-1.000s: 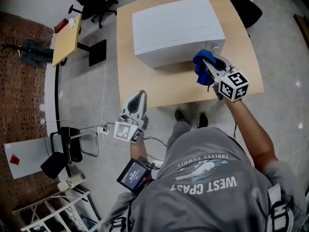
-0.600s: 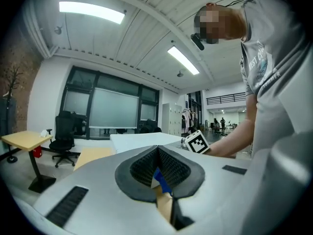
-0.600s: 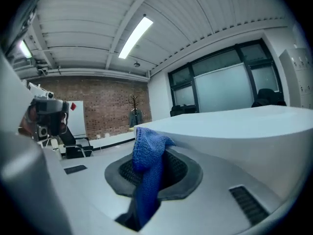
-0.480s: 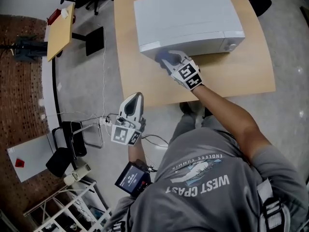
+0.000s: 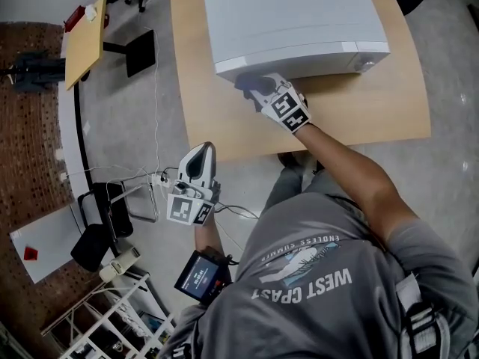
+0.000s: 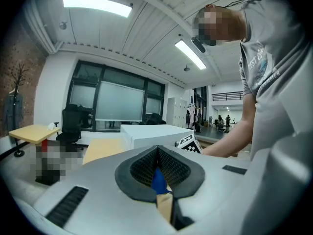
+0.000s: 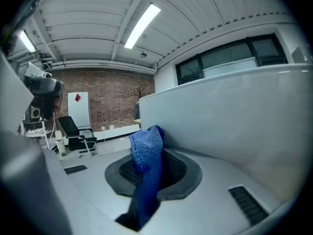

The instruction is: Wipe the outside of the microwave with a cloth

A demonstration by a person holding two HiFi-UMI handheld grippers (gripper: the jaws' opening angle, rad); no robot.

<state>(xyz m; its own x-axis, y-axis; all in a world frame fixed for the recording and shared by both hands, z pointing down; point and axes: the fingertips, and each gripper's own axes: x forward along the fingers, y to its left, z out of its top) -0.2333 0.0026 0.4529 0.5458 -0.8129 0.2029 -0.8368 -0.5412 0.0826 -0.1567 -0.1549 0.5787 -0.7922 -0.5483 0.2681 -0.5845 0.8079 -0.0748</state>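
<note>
The white microwave (image 5: 292, 17) stands on the wooden table (image 5: 202, 118). My right gripper (image 5: 251, 87) is shut on a blue cloth (image 5: 244, 82) and holds it at the lower left end of the microwave's front face. In the right gripper view the blue cloth (image 7: 146, 163) hangs out of the jaws beside the white microwave wall (image 7: 234, 126). My left gripper (image 5: 200, 152) hovers off the table's near edge, over the floor, shut with nothing held. The left gripper view looks toward the microwave (image 6: 151, 132) and the right gripper's marker cube (image 6: 189, 143).
A small wooden side table (image 5: 84, 32) stands at the far left. A black chair (image 5: 101, 234) and a wire rack (image 5: 105, 320) sit on the floor at the lower left. A cable (image 5: 157, 88) runs along the floor beside the table.
My right gripper has swept the cloth leftward along the microwave's front, from the right end to the left end. The left gripper has sunk slightly beside the table.
</note>
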